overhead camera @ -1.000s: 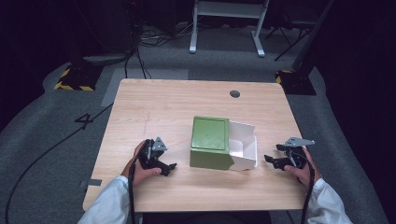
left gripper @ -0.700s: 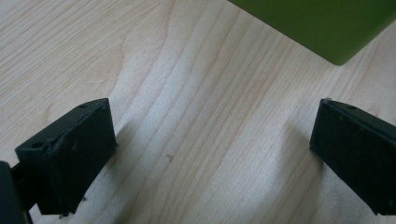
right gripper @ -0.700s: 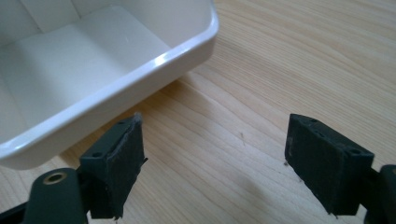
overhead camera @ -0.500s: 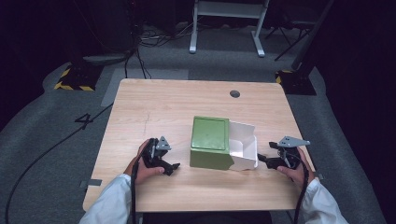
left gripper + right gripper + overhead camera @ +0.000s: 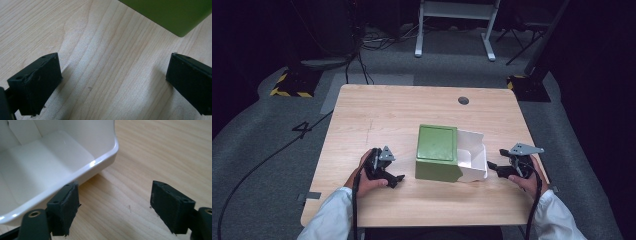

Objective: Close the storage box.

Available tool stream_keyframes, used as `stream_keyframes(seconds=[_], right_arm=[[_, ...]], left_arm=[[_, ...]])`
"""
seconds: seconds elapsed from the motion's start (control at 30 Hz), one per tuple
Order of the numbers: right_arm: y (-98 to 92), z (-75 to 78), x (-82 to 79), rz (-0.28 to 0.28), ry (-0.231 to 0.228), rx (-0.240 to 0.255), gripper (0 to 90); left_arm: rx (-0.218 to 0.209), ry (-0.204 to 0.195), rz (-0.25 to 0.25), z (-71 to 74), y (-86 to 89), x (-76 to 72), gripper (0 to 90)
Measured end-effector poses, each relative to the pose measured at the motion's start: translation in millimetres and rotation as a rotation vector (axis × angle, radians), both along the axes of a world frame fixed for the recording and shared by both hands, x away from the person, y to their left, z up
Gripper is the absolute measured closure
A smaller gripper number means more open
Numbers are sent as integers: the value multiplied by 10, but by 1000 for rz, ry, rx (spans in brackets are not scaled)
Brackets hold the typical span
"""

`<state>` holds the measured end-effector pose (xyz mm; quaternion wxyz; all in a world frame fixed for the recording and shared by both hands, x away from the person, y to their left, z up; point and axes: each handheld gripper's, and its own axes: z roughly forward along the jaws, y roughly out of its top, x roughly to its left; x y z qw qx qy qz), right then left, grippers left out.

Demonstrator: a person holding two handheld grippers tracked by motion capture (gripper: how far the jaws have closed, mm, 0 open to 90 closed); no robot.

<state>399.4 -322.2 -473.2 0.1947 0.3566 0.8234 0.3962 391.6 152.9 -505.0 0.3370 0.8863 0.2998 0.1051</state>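
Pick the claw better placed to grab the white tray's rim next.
Right. The right claw is open beside the white tray, one pad at its rim. The left claw, also open, faces the green box instead.

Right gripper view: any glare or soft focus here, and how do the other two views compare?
Right gripper view: bright glints on the white tray's rim, jaws near the lens slightly soft. Left gripper view: even light, soft jaw shadows on the table, green box corner sharp. High view: table lit, surroundings very dark.
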Motion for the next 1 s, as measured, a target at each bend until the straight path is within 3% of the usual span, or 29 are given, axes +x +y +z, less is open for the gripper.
stream_keyframes(seconds=[0.1,0.2,0.3,0.37,0.53,0.77,1.0], right_arm=[[-21,114,-4,-16,-11,67,264],[33,163,-20,4,3,94,274],[107,163,-27,24,15,91,290],[233,142,-13,33,33,44,376],[294,101,40,31,73,55,472],[304,73,81,9,97,86,518],[278,47,88,-17,107,83,529]], left_arm=[[0,0,0,0,0,0,1],[0,0,0,0,0,0,1],[2,0,0,1,0,0,1],[1,0,0,0,0,0,1],[0,0,1,0,-1,-3,3],[0,1,3,0,-2,-4,3],[1,1,7,1,-7,-7,3]])
